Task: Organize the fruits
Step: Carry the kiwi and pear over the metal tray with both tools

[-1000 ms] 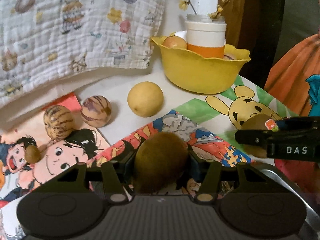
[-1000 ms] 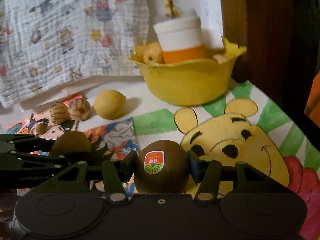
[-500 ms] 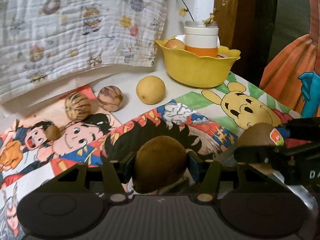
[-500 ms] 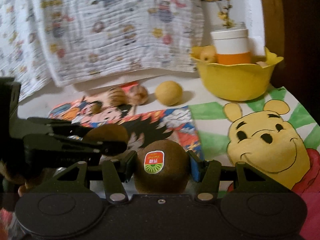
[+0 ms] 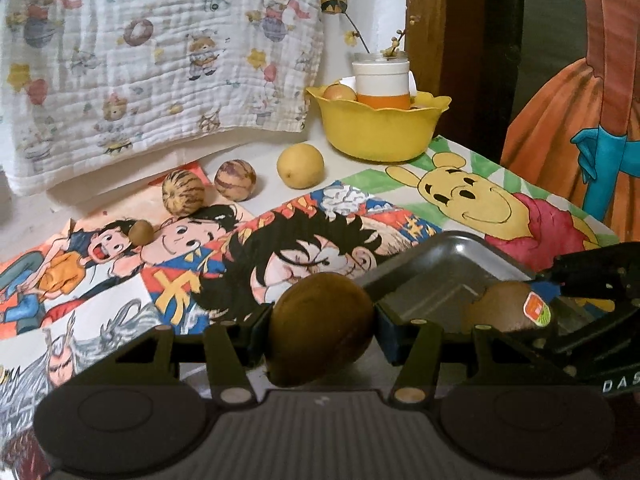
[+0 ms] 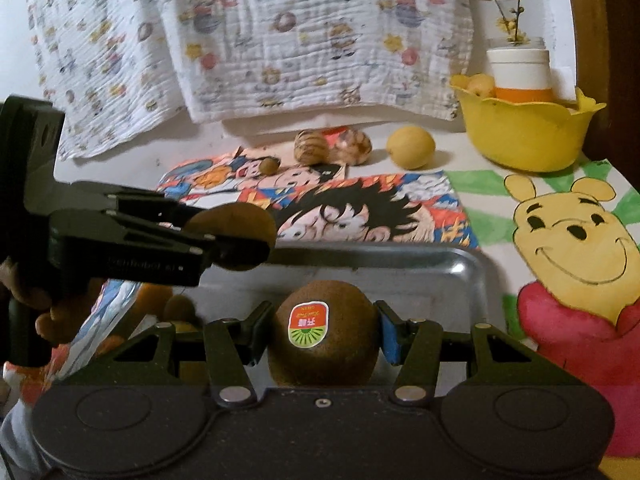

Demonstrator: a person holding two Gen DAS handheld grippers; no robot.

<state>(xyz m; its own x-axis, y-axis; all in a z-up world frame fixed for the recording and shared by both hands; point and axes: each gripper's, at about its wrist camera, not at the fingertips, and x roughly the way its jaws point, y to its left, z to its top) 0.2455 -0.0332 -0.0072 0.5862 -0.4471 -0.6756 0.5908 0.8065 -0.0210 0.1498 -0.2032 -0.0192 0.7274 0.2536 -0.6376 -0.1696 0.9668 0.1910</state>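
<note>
My left gripper (image 5: 322,322) is shut on a plain brown kiwi (image 5: 320,332) and holds it over the near left edge of a metal tray (image 5: 448,272). My right gripper (image 6: 324,330) is shut on a kiwi with a red and green sticker (image 6: 324,334), held over the same tray (image 6: 452,280). Each gripper shows in the other's view, with the right one (image 5: 516,312) beside the left. A yellow round fruit (image 5: 300,166), two striped fruits (image 5: 234,174) and a small kiwi (image 5: 141,231) lie on the table farther back.
A yellow bowl (image 5: 380,132) at the back right holds a white and orange jar (image 5: 382,82) and a fruit. A patterned cloth (image 5: 160,60) hangs behind. Cartoon mats (image 5: 472,200) cover the table. Some fruit lies near the tray's left side in the right wrist view (image 6: 178,308).
Both grippers have pulled back from the bowl toward the near side, each still holding its kiwi. The metal tray has come into view beneath them.
</note>
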